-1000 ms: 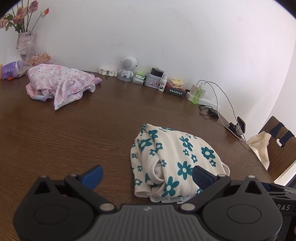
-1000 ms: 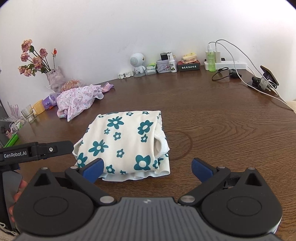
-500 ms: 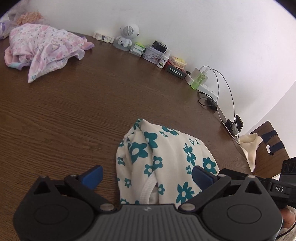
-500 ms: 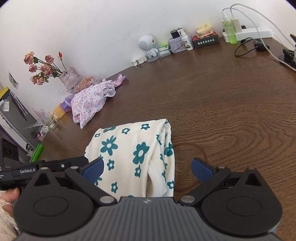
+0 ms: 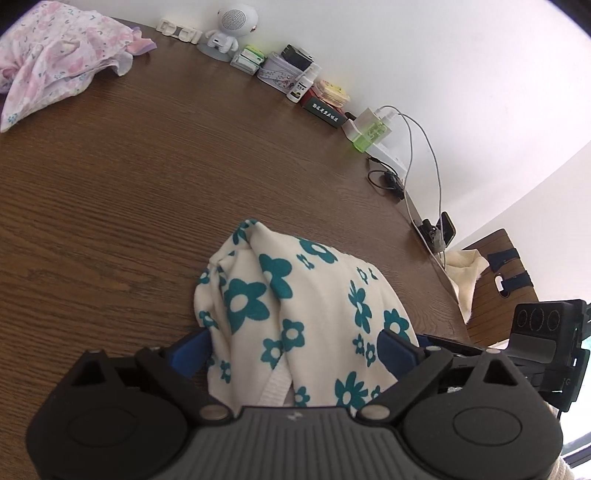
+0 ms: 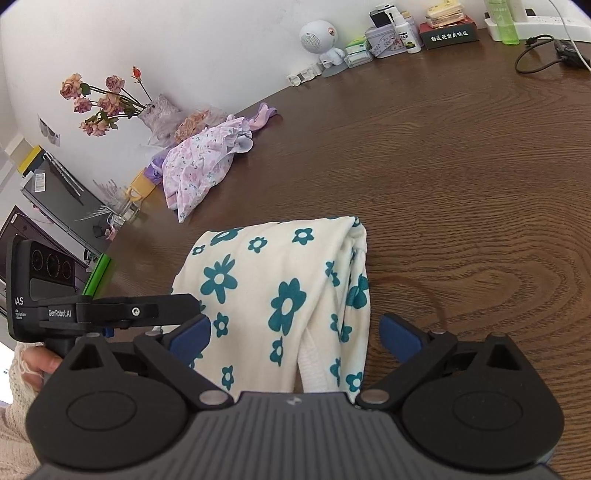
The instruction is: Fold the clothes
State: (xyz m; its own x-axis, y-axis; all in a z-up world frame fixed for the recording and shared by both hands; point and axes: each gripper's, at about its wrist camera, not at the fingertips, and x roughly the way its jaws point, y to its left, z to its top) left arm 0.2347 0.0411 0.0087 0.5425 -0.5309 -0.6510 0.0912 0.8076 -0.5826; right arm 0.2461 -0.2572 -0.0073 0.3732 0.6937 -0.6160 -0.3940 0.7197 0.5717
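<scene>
A folded cream garment with teal flowers lies on the brown wooden table. My left gripper straddles its near left corner. Its jaws are closing with the cloth between them, and the blue pads sit at the cloth's sides without visibly squeezing it. My right gripper straddles the near right corner, jaws closing too. Its right pad stands clear of the folded edge. The left gripper's body shows at the left of the right wrist view.
A crumpled pink floral garment lies at the table's far left. A robot-shaped speaker, small boxes, a power strip with cables and a phone line the back edge. A vase of flowers and a chair flank the table.
Both grippers have come in over the flowered garment and tipped downward. Its near edge now lies between each pair of jaws, and the jaws have narrowed slightly.
</scene>
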